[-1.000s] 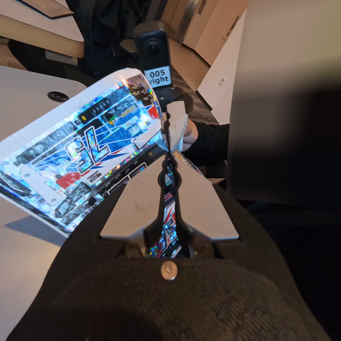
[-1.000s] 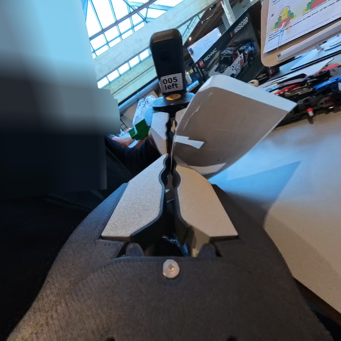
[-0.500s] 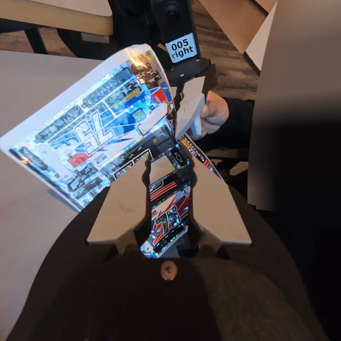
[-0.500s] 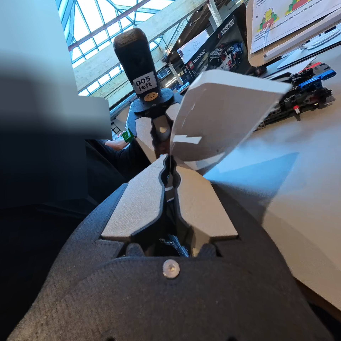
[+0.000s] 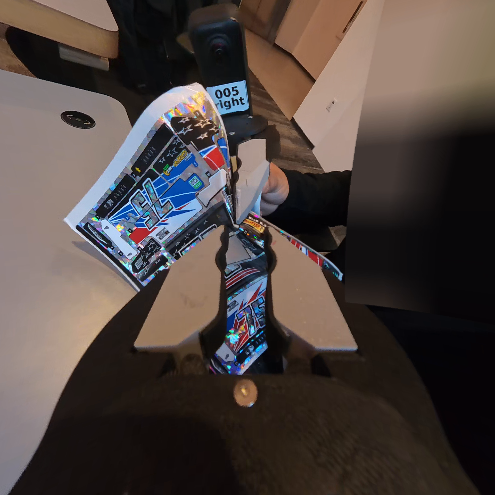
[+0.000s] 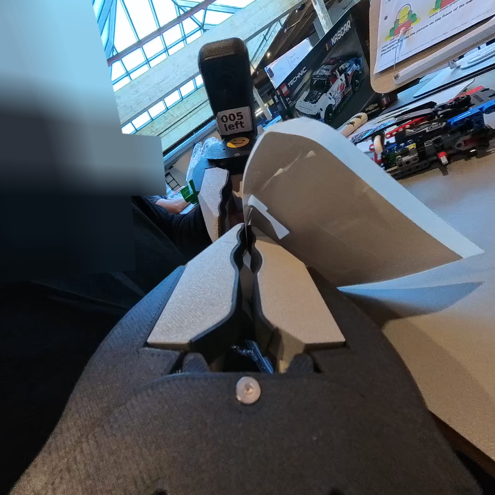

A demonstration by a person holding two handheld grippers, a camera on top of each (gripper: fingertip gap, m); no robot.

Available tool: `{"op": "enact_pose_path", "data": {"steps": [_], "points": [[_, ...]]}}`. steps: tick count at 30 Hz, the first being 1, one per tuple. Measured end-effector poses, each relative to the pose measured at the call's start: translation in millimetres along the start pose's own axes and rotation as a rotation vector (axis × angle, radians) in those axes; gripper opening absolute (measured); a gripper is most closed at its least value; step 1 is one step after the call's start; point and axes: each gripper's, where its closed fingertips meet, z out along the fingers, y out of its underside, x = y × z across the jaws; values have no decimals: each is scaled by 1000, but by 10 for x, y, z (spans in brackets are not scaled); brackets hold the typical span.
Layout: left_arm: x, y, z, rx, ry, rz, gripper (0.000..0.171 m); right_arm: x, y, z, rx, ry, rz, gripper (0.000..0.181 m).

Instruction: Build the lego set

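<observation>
Left tool [image 5: 242, 235]: fingers apart, gripping nothing; the sticker sheet [image 5: 150, 192] passes between them.
Right tool [image 6: 247, 237]: closed on the sheet's edge.
Sticker sheet: curled, lifted above the surface [image 5: 40, 241].
Lego car [image 6: 434, 144]: beyond the sheet, on the surface.
Set box [image 6: 321, 88]: behind the car.

Daylight is pouring through a gridded glass skylight [image 6: 150, 40] crossed by pale timber beams [image 6: 187, 67]. A smooth grey tabletop [image 5: 40, 241] with a round black grommet [image 5: 78, 119] is sitting above dark wood-plank flooring [image 5: 292, 150], while white wall panels [image 5: 340, 107] are lining the far side and a light wooden desk [image 5: 61, 24] is standing beyond.
</observation>
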Motion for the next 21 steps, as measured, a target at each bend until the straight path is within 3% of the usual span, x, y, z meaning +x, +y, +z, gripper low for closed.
{"op": "enact_pose_path", "data": {"steps": [14, 18, 21], "points": [[43, -98, -147, 205, 295, -262, 0, 44, 78, 23, -27, 14, 6, 0], [-19, -63, -157, 184, 241, -258, 0, 65, 58, 20, -21, 24, 8, 0], [-114, -78, -263, 176, 102, -207, 5, 92, 45, -10, -14, 38, 15, 0]]}}
